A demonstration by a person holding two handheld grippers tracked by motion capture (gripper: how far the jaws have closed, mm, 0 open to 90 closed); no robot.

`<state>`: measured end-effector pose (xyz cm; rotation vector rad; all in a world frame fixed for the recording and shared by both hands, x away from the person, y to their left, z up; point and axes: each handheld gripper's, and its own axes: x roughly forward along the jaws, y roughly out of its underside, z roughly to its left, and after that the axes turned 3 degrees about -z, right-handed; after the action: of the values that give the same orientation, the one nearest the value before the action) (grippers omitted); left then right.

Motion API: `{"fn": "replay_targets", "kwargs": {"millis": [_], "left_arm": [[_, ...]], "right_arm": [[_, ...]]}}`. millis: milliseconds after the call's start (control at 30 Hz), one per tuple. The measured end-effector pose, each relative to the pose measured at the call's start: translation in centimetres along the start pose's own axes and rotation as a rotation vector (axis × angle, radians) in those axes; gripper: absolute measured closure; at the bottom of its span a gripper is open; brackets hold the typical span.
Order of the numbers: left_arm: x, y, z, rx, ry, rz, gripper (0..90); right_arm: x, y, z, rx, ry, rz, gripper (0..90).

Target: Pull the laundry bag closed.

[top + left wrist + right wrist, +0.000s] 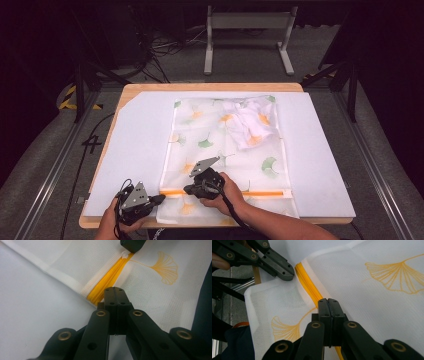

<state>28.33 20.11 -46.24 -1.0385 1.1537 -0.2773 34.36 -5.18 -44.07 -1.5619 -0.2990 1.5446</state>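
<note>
A white mesh bag with ginkgo-leaf prints lies flat on the board, and a white garment sits inside its far right part. An orange zipper runs across the near end of the bag. My left gripper is shut, with its tips pinching the zipper's left end. A short way along, my right gripper is shut over the zipper line. Its tip sits right at the small white zipper pull. The left gripper also appears at the bag's edge.
The bag rests on a white board on a wooden table. A metal stand and cables are on the floor beyond. Aluminium rails run along both sides of the table.
</note>
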Motion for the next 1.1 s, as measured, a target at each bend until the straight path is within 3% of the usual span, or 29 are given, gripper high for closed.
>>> {"fn": "replay_targets", "kwargs": {"millis": [467, 733, 1100], "left_arm": [[0.0, 0.0, 0.0, -0.008, 0.002, -0.001, 90.0], [0.0, -0.1, -0.1, -0.001, -0.002, 0.004, 90.0], [0.0, 0.0, 0.0, -0.005, 0.004, 0.002, 90.0]], "right_arm": [[0.6, 0.0, -0.2, 0.031, -0.027, -0.025, 90.0], [0.3, 0.1, 0.0, 0.008, 0.02, -0.013, 90.0], [-0.7, 1.0, -0.1, 0.015, 0.017, -0.014, 90.0]]}}
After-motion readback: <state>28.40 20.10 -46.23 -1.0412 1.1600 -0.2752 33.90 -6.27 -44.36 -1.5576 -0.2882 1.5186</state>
